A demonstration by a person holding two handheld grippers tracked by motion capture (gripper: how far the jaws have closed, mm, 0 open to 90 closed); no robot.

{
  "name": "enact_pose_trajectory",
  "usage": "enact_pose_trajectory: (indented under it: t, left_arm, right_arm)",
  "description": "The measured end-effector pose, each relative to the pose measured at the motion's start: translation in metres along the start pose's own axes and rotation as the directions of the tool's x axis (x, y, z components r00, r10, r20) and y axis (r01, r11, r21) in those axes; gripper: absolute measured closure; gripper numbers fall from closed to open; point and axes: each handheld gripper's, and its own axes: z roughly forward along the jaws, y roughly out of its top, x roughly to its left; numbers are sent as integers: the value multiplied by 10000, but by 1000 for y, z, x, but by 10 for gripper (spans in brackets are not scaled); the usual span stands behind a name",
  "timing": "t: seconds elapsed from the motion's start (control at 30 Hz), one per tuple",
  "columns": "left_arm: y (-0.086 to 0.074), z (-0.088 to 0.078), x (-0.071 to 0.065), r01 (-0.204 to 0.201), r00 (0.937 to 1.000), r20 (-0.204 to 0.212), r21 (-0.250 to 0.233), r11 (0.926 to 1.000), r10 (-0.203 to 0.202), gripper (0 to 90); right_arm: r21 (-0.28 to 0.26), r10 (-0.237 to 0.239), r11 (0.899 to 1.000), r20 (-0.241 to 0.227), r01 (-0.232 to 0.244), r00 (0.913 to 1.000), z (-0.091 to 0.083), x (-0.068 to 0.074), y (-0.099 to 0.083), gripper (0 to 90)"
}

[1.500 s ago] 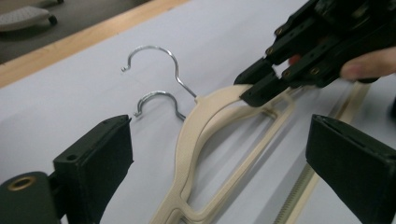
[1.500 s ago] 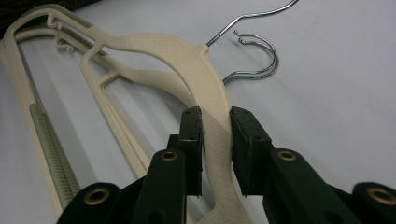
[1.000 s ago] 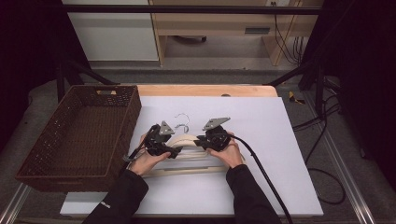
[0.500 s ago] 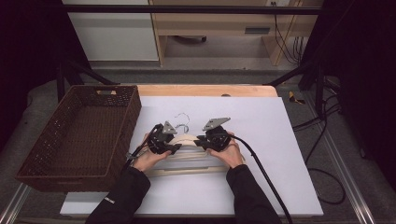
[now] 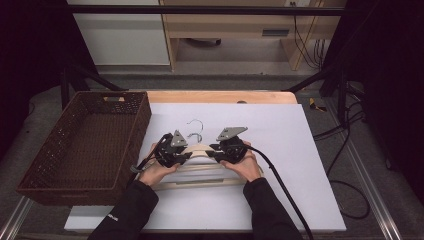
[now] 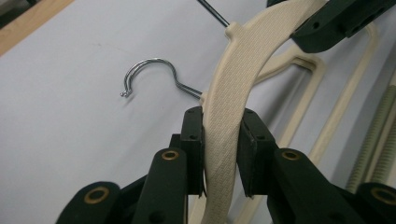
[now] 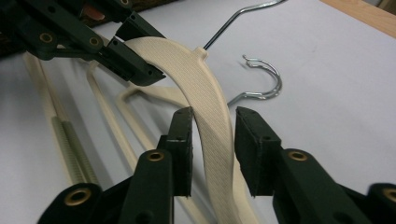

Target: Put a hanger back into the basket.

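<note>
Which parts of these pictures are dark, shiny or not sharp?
High view: the room's edges are almost black, and the white table sheet is evenly lit. Left gripper view: the metal hook shows bright glints, while the black jaws at the bottom look soft. Right gripper view: the cream hanger is sharp, the bottom left corner blurred.

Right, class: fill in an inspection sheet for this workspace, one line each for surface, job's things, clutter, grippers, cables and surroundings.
Surface: white sheet over a wooden table.
Job's things: two cream hangers with metal hooks; upper hanger held above the lower hanger, which lies flat.
Clutter: nothing seen.
Grippers: left gripper has just been closing, pads clamped on the upper hanger; right gripper has just been opening, hanger between its jaws, a gap at the right pad.
Cables: black cable trails from the right gripper; more cables on the floor.
Surroundings: empty brown wicker basket at the left; cabinet behind.
</note>
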Motion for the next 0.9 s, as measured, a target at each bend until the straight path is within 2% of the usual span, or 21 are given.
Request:
enact_pose_trajectory:
  t: [0.13, 0.23, 0.27, 0.3, 0.4, 0.43, 0.5, 0.53, 0.63, 0.67, 0.7, 0.77, 0.83, 0.87, 0.9]
  left_arm:
    - [-1, -11, -6, -211, 9997, -129, -253, 9995, 208, 744]
    - [0, -19, -12, -417, 9987, -297, -408, 9983, 405, 746]
    - [0, -21, -14, -481, 9984, -329, -446, 9978, 466, 747]
    - [-1, -23, -15, -523, 9982, -332, -479, 9975, 507, 747]
    - [-1, -29, -20, -622, 9976, -339, -665, 9958, 601, 749]
    - [-2, -31, -21, -650, 9975, -341, -711, 9954, 627, 749]
    - [-2, -34, -23, -612, 9979, -254, -790, 9950, 594, 749]
    - [-3, -36, -24, -650, 9977, -235, -822, 9945, 632, 749]
    - [-4, -44, -27, -632, 9980, -43, -935, 9936, 631, 737]
    - [-4, -46, -28, -529, 9984, 126, -996, 9936, 544, 686]
    - [-5, -50, -28, -436, 9985, 270, -1104, 9929, 468, 686]
    - [-5, -58, -28, -198, 9976, 635, -1323, 9910, 284, 637]
    - [-4, -68, -29, -38, 9957, 909, -1478, 9890, 175, 600]
    - [-4, -79, -29, 77, 9931, 1165, -1707, 9853, 124, 552]
    - [-4, -79, -29, 77, 9931, 1165, -1707, 9853, 124, 528]
  right_arm:
    - [40, -78, 10000, -115, 79, 9999, -2, 4, 2, 611]
    - [-2, -31, 10000, -313, 31, 9995, -4, 5, 4, 607]
    - [5, -62, 10000, -540, 62, 9985, -7, 6, 6, 622]
    - [5, -62, 10000, -540, 62, 9985, -7, 6, 6, 622]
    - [122, -247, 9996, -1100, 262, 9936, -13, 11, 11, 718]
    - [122, -247, 9996, -1100, 262, 9936, -13, 11, 11, 718]
    - [212, -397, 9988, -1480, 433, 9882, -18, 13, 13, 755]
    - [212, -397, 9988, -1480, 433, 9882, -18, 13, 13, 755]
    - [190, -632, 9975, -1983, 683, 9781, -23, 13, 13, 772]
    - [179, -837, 9958, -2193, 898, 9721, -26, 15, 13, 790]
    - [179, -837, 9958, -2193, 898, 9721, -26, 15, 13, 790]
    - [2, -1042, 9942, -2510, 1077, 9624, -29, 15, 13, 805]
    - [-24, -989, 9947, -2917, 1027, 9514, -33, 17, 13, 817]
    - [-53, -984, 9947, -3350, 1025, 9371, -36, 19, 12, 830]
    - [-53, -984, 9947, -3350, 1025, 9371, -36, 19, 12, 830]
